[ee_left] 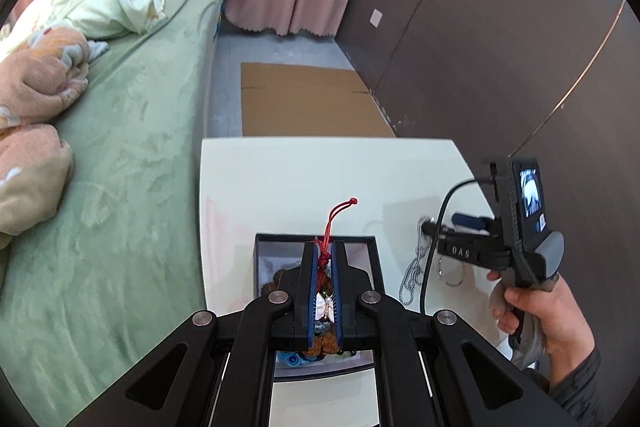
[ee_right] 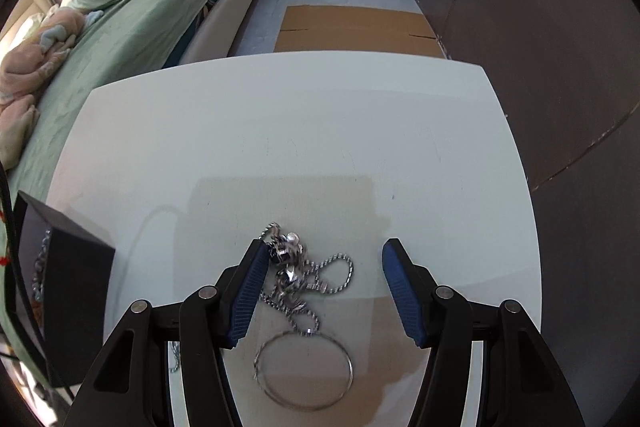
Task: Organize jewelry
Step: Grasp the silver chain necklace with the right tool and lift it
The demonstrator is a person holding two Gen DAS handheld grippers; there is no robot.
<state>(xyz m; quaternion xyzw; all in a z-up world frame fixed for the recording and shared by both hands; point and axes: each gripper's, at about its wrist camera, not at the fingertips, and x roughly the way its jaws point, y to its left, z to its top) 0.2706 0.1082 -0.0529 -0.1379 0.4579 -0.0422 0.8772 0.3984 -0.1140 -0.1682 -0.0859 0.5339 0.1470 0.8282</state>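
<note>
Bed (ee_left: 132, 131): lay at far left, apart from the work; green sheet noted.
Left gripper (ee_left: 324, 251): held above the box; jaws closed to a narrow slit on a red corded charm (ee_left: 334, 223); cord was seen to rise past the fingertips, beads and a pale piece were pinched lower between the pads.
Box (ee_left: 372, 247): black-rimmed, open, set on the white table (ee_left: 300, 179) directly beneath the left gripper; other pieces were glimpsed inside; release judged to be a short drop straight down.
Silver chain (ee_right: 304, 279): heaped on the table right of the box; tangle ran roughly fore-and-aft; it was touching the left pad, well apart from the right pad.
Silver ring (ee_right: 348, 379): lay flat, just nearer the camera than the chain.
Right gripper (ee_right: 322, 255): jaws spread wide, nothing held; lowered astride the chain, the nearer tool to it.
</note>
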